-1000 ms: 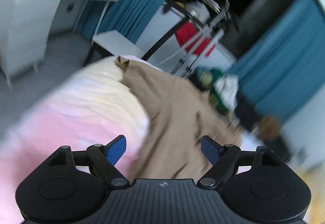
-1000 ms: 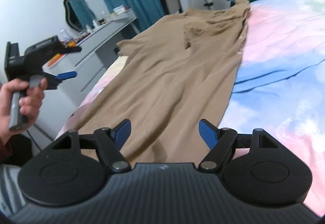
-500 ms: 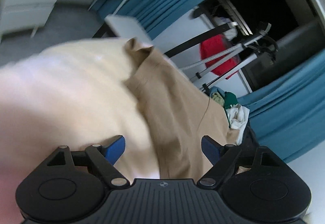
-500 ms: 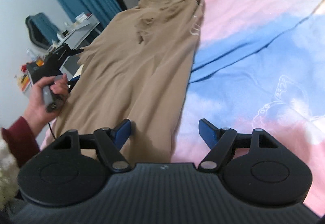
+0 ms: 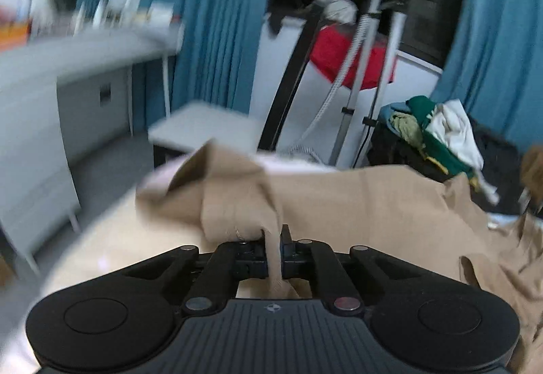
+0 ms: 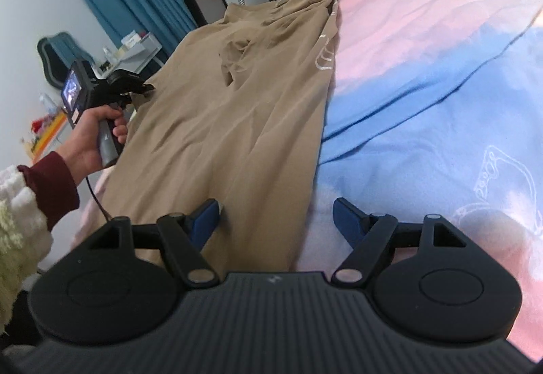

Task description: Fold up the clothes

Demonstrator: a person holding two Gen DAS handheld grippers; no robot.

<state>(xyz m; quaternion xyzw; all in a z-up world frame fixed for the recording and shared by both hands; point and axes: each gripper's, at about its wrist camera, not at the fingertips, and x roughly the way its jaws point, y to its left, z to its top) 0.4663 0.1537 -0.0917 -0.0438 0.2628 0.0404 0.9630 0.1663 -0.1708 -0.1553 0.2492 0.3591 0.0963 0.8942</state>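
A long tan garment (image 6: pixel 244 109) lies flat along the left side of a bed with a pink and blue cover (image 6: pixel 424 69). My left gripper (image 5: pixel 274 247) is at the garment's left edge, its jaws closing tight on a fold of the tan cloth (image 5: pixel 237 204), which bunches up in front of the fingers. In the right wrist view a hand holds that left gripper (image 6: pixel 144 88) against the cloth's side. My right gripper (image 6: pixel 275 214) is open and hovers over the garment's near hem, one finger above the cloth and one above the cover.
Beyond the bed's far end stand a steamer pole (image 5: pixel 359 75), a red cloth (image 5: pixel 339 58) and a pile of clothes (image 5: pixel 437 130). Blue curtains (image 5: pixel 217 18) hang behind. A grey desk (image 5: pixel 68 69) and a white side table (image 5: pixel 203 130) sit left of the bed.
My left gripper swung in to the garment's left edge and shut on the cloth; it was open before. My right gripper dropped a little towards the near hem and stays open.
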